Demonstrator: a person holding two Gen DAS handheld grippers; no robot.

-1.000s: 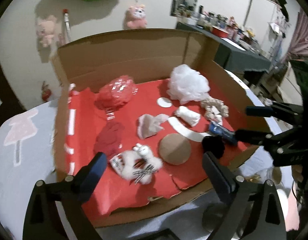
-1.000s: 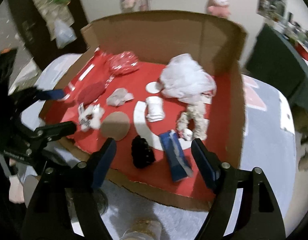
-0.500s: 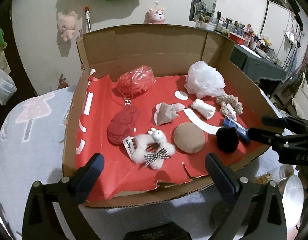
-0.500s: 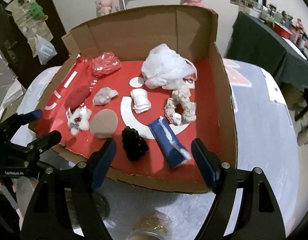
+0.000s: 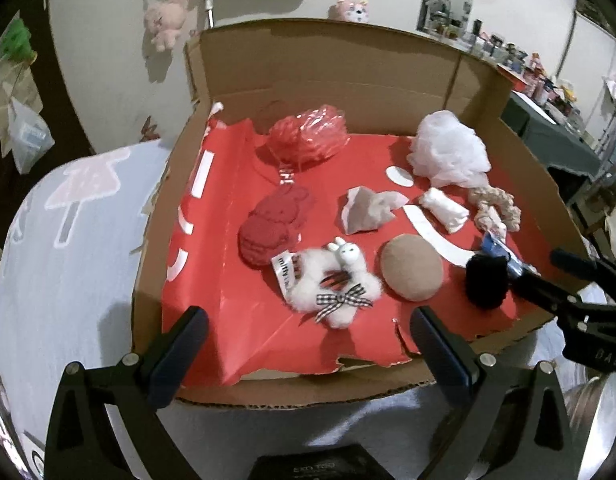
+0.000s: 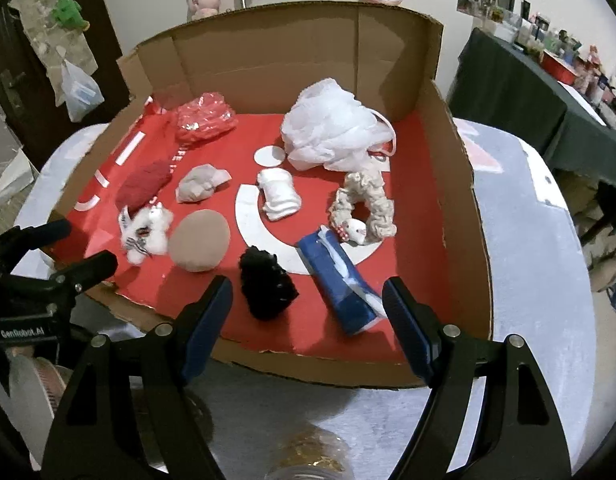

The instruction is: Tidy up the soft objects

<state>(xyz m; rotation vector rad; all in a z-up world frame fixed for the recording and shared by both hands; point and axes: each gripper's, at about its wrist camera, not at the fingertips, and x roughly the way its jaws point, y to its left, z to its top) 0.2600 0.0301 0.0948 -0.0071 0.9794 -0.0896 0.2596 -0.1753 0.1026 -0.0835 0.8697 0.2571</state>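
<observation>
A shallow cardboard box (image 5: 332,64) (image 6: 460,184) lined in red holds several soft things. In the left wrist view: a white fluffy toy with a checked bow (image 5: 336,280), a tan round puff (image 5: 411,267), a black scrunchie (image 5: 486,282), a dark red cloth (image 5: 273,226), a white mesh sponge (image 5: 448,151). In the right wrist view: the black scrunchie (image 6: 265,284), a blue tissue pack (image 6: 340,280), a beige scrunchie (image 6: 364,208), a rolled white cloth (image 6: 279,194). My left gripper (image 5: 303,340) and right gripper (image 6: 308,316) are open and empty at the box's front edge.
A red plastic-wrapped bundle (image 5: 308,136) and a grey crumpled cloth (image 5: 366,210) lie farther in. The box stands on a pale patterned tablecloth (image 5: 67,240). Plush toys hang on the wall (image 5: 163,20). A dark cluttered table (image 6: 520,80) stands at the right.
Both grippers have pulled back and turned, so the whole box sits more centred in each view. Nothing in the box has moved. Both grippers stay open.
</observation>
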